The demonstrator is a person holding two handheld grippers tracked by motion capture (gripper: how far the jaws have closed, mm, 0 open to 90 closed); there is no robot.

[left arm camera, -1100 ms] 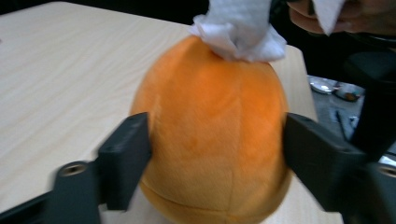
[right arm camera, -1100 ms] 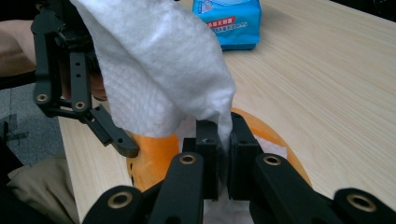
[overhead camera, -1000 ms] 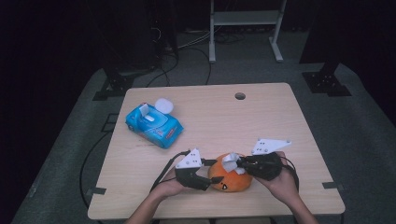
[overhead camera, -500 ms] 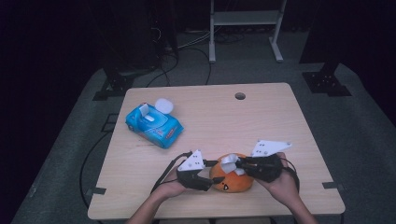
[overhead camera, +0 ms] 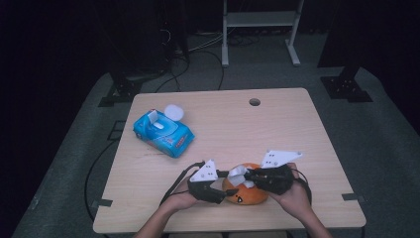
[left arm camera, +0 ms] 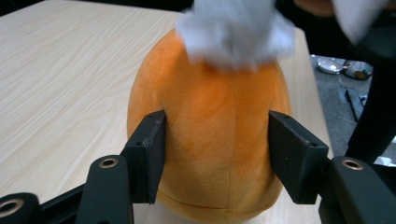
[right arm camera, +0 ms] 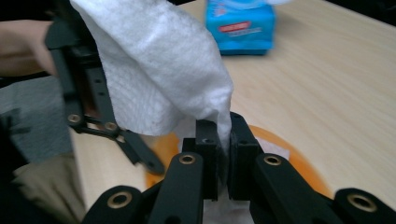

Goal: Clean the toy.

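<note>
The left gripper (left arm camera: 217, 158) jaws squeeze one orange plush toy (left arm camera: 212, 140). The right gripper (right arm camera: 223, 154) jaws pinch one white wipe (right arm camera: 154, 70) above it; one blue wipe pack (right arm camera: 240, 25) lies beyond.

You have a blue wipes pack (overhead camera: 163, 132) lying on the tabletop's (overhead camera: 277, 129) far left, lid flipped open, a round hole (overhead camera: 254, 102) near the far edge.

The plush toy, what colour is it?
The plush toy is orange, clearest in the left gripper view.
</note>
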